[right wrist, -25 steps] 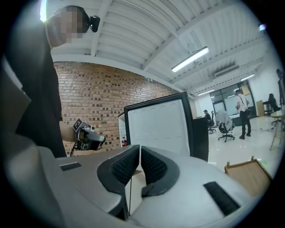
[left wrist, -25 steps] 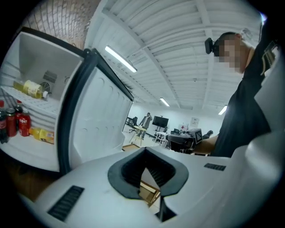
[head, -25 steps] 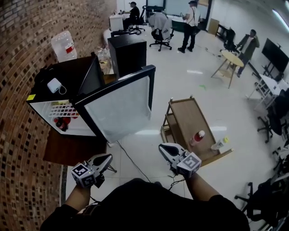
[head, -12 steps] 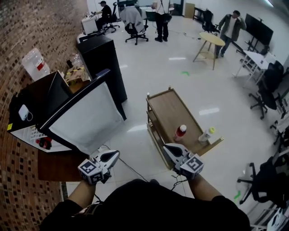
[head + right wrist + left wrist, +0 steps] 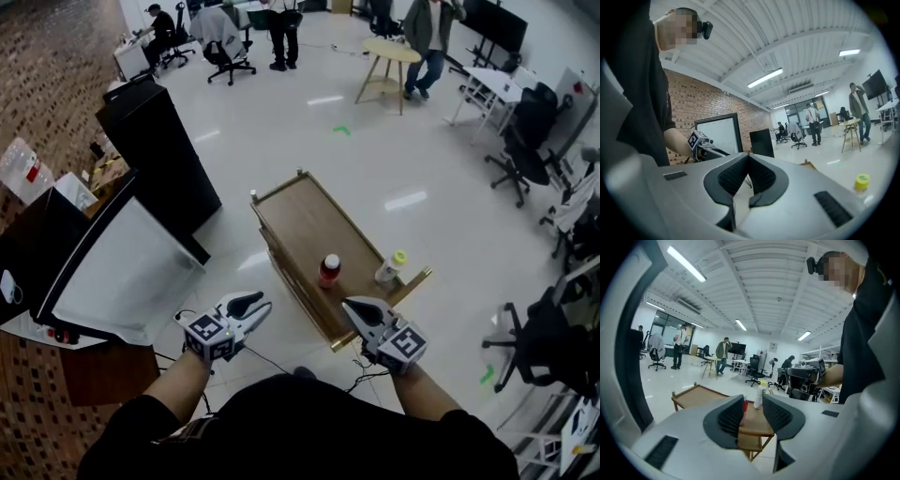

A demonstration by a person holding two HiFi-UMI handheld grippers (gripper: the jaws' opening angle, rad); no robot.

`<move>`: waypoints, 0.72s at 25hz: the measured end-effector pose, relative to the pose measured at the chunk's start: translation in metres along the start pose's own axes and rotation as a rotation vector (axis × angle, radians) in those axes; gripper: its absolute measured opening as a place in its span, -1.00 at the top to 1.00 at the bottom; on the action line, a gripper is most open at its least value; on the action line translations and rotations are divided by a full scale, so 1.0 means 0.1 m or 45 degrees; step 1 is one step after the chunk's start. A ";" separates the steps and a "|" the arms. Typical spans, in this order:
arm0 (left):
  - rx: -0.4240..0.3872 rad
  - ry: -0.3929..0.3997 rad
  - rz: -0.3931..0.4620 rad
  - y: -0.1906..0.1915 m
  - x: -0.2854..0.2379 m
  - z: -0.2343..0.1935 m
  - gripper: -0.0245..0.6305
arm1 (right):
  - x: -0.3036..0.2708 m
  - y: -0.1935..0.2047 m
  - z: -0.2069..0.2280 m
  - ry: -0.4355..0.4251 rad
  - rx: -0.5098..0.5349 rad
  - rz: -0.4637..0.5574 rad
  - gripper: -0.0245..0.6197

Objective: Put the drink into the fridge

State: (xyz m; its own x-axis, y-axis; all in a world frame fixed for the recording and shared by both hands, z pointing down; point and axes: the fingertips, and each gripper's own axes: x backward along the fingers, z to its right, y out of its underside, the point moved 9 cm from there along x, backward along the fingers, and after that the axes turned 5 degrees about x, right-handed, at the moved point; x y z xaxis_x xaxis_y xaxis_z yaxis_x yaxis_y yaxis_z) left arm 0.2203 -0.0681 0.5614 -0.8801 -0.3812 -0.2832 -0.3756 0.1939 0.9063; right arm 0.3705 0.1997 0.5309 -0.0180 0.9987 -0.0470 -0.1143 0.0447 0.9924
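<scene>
Fingers [image 5: 730, 414] of left gripper [image 5: 752, 401] just opening, apparently empty.

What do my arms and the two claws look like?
Both the left claw and right claw are pale grey shells with dark ribbed pads, each carrying a white cube of black square markers. Black short sleeves. The left jaws have just been opening with nothing between them.

One red drink [image 5: 329, 271], one yellow-capped bottle [image 5: 392, 267], one cart [image 5: 293, 221] at twelve o'clock; one fridge [image 5: 122, 272] at nine o'clock.
</scene>
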 end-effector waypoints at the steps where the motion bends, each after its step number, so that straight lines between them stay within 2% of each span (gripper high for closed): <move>1: -0.008 0.017 -0.021 0.00 -0.15 -0.02 0.51 | 0.05 0.01 0.06 0.021 -0.002 -0.002 0.91; 7: -0.042 0.066 -0.132 0.07 -0.97 -0.09 0.26 | 0.42 0.06 0.41 0.126 -0.013 -0.004 0.92; 13: -0.080 0.016 -0.191 0.28 -1.67 -0.14 -0.03 | 0.90 0.12 0.62 0.235 -0.031 -0.031 0.92; 18: -0.099 -0.040 -0.296 0.52 -2.19 -0.28 -0.33 | 1.24 0.23 0.74 0.323 -0.065 -0.058 0.92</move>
State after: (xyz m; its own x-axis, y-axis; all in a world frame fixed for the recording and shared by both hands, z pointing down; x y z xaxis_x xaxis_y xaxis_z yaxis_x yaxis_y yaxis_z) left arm 0.4015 -0.0003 0.6794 -0.7818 -0.3790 -0.4952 -0.5464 0.0338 0.8368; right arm 0.4392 0.3264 0.5562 -0.2592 0.9578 -0.1246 -0.1707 0.0815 0.9820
